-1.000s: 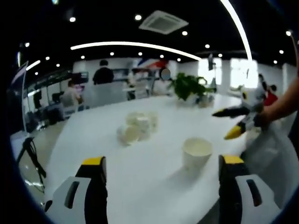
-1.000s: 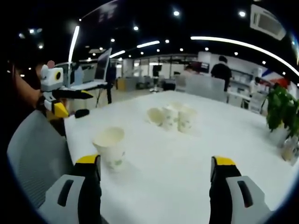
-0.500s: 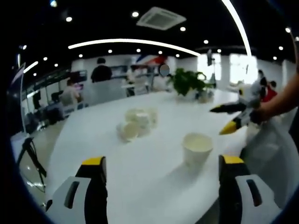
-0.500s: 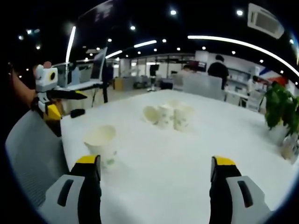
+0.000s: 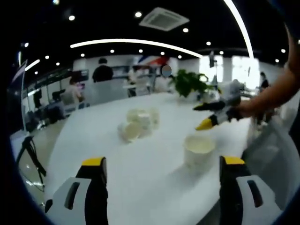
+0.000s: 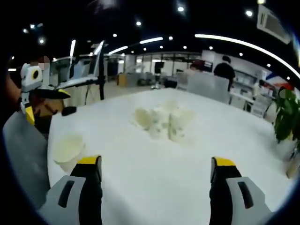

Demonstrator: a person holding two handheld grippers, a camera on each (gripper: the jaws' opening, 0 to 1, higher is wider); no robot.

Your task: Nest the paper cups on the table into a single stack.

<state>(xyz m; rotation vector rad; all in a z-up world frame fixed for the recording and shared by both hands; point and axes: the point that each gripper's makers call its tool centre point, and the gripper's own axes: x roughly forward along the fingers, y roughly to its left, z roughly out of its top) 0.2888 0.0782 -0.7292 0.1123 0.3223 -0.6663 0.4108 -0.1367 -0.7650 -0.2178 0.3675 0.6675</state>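
Left gripper view: the left gripper [image 5: 161,187] rises from the bottom of the frame with its two yellow-tipped jaws set wide apart, holding and touching nothing. Between and beyond them stretches the white table [image 5: 140,187]. Left of centre lies a cluster of paper cups [image 5: 137,124]; blur prevents an exact count, though at least three appear. One single paper cup [image 5: 198,150] stands upright right of centre. Above it, at right, the right gripper [image 5: 206,115] enters with its jaws parted and empty. A potted plant [image 5: 189,84] sits at upper centre-right.

Right gripper view: at far left the left gripper [image 6: 42,101] hangs beside the table edge. The single paper cup [image 6: 68,151] lies at lower left. The cluster [image 6: 165,122] occupies the centre. The right gripper [image 6: 157,187] fills the bottom, jaws wide, gripping nothing.
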